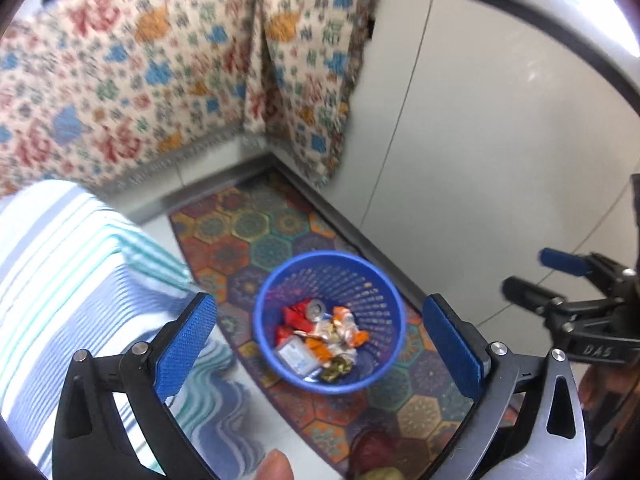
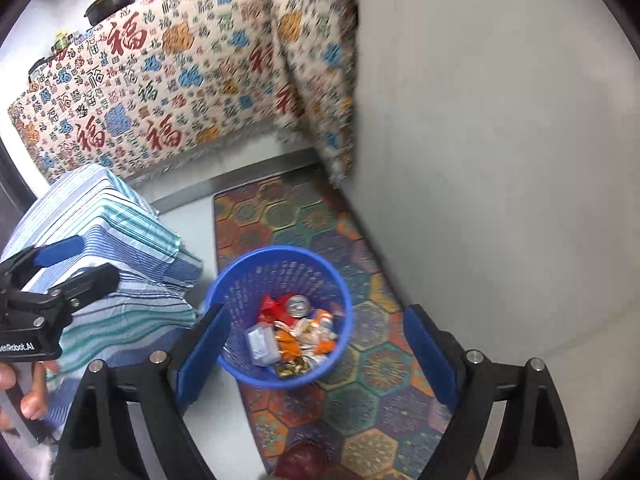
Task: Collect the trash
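Observation:
A blue mesh basket [image 1: 362,286] stands on a hexagon-patterned rug [image 1: 256,240]. Inside lie a red can [image 1: 310,310], crumpled orange and white wrappers [image 1: 344,328] and a small white box [image 1: 294,356]. My left gripper [image 1: 320,310] hovers above the basket, open, with nothing between its blue pads. In the right wrist view the same basket [image 2: 260,280] holds the can [image 2: 297,305] and the box [image 2: 262,344]. My right gripper [image 2: 316,316] is also above it, open and empty. Each gripper shows at the edge of the other's view.
A cloth with red characters [image 2: 160,92] drapes furniture behind the rug. A striped cloth [image 2: 120,232] covers a low block left of the basket. White wall [image 2: 480,160] runs along the right. A dark red object [image 2: 302,460] lies on the rug's near end.

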Demonstrator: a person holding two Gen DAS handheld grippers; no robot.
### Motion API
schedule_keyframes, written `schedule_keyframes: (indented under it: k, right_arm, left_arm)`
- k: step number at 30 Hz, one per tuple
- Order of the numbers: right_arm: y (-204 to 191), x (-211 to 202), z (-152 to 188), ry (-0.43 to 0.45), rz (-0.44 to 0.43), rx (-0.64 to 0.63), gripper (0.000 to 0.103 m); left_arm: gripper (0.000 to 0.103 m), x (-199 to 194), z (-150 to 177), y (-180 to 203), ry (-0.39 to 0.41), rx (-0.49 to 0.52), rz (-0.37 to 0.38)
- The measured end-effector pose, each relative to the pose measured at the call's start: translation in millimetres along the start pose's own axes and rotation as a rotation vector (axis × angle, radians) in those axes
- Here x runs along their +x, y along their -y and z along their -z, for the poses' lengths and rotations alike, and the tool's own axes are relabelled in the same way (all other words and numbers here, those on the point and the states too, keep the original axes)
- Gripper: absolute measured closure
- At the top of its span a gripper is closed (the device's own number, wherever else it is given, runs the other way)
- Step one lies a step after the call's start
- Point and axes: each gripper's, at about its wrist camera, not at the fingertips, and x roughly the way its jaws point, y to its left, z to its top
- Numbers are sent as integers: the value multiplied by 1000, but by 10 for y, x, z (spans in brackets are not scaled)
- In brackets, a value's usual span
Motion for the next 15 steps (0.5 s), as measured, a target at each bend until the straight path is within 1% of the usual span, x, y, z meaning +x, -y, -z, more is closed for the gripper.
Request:
schedule_keyframes:
  k: [2,4,6,7,10,12,15]
  right_arm:
    - [-62,-245,127,31,32,-1,13]
    - [-64,-495,300,71,35,15,13]
    - [-70,-652,445,105,48,25,13]
    - [-86,-713,517,117,56,21,13]
    - [-144,-785,607,118,27,12,13]
    - [-193,-848,612,127,18,-1,13]
    - [-294,-907,606,142,19,-29,13]
  left_arm:
    - [0,-205,135,45,13,10,-57]
    - [0,-341,274,117,-1,38,-106]
    - [0,-434,383,186,-20,63,-165]
    - [0,-492,442,203,-20,71,-175]
    - [0,-647,554,162,-5,23,-131]
    - [0,-720,586,118,-1,-12,-137]
    - [0,-758,581,89,-6,-19,-161]
